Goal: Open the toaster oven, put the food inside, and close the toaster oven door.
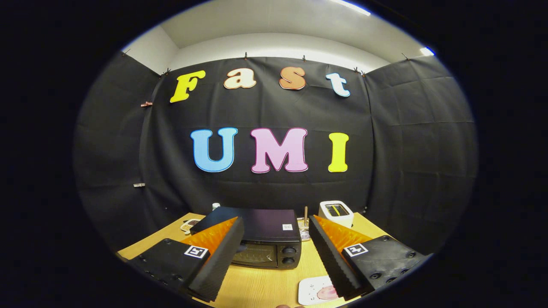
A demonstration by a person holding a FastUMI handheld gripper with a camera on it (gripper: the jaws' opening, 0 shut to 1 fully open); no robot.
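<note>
My tongs (276,256) are spread wide and hold nothing. The black toaster oven (257,235) sits on the wooden bench (257,286) just past them, door shut. A white plate (314,291) with pink food (327,293) lies beside my right finger. A white toaster (337,212) stands farther back.

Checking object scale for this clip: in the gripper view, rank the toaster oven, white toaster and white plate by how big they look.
1. toaster oven, just beyond the open claw
2. and 3. white toaster and white plate: look alike; the plate is nearer and partly hidden, so no ranking.
</note>
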